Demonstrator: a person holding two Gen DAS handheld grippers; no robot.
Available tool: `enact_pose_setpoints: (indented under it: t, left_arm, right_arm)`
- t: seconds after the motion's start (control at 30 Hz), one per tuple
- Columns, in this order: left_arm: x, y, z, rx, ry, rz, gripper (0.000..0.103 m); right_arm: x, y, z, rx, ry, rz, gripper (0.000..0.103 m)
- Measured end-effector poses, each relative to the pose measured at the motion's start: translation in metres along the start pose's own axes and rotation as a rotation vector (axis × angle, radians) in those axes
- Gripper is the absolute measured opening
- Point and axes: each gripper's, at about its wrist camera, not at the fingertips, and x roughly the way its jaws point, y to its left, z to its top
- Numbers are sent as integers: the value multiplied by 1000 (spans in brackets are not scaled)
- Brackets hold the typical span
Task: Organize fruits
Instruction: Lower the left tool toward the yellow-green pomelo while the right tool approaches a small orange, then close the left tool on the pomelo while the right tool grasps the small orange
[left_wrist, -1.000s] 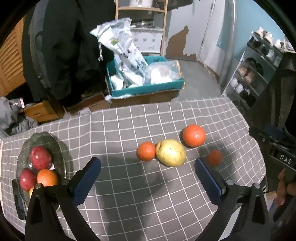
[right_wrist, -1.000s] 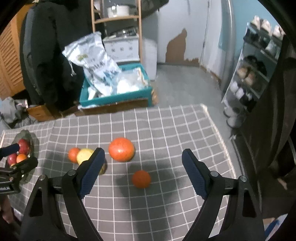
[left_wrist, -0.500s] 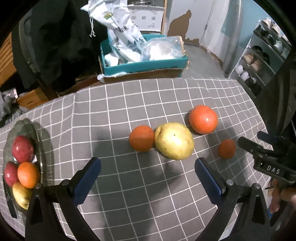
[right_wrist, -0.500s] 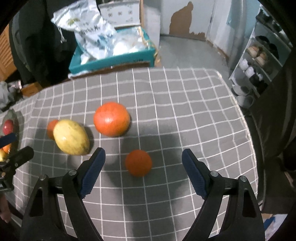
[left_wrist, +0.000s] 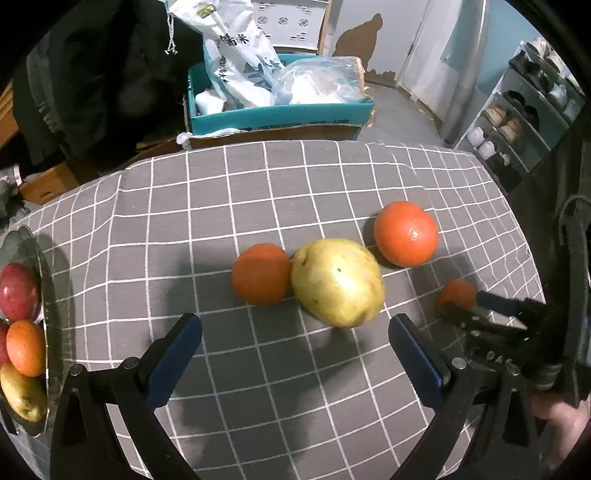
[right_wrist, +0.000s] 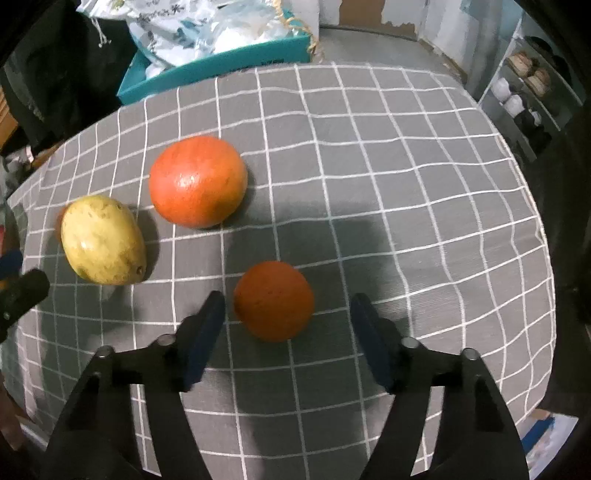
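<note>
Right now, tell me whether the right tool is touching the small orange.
Apart. In the right wrist view the right tool, whose jaws have just been closing, straddles the small orange, with grey cloth visible between fruit and each pad.

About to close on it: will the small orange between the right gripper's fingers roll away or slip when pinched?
Likely to roll: the small orange is round on a flat checked cloth. The right gripper, jaws just closing, isn't touching yet. Its dimpled skin should grip reasonably.

Grey checked tablecloth (left_wrist: 295, 184), teal box (left_wrist: 280, 114) behind, shoe rack (left_wrist: 524, 122), pale blue wall (left_wrist: 509, 22)
</note>
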Motion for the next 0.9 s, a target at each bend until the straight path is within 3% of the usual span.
enact_pose_setpoints:
  t: [0.17, 0.53, 0.9]
  left_arm:
    - [4, -4, 3, -14, 5, -33, 102]
    - [26, -20, 14, -27, 37, -57, 102]
    - [40, -36, 21, -48, 48, -62, 102]
  right_arm:
    - [3, 4, 0, -18, 1, 6, 44]
    - [-16, -17, 12, 40, -67, -20, 44]
    - [-13, -22, 14, 57, -65, -6, 44]
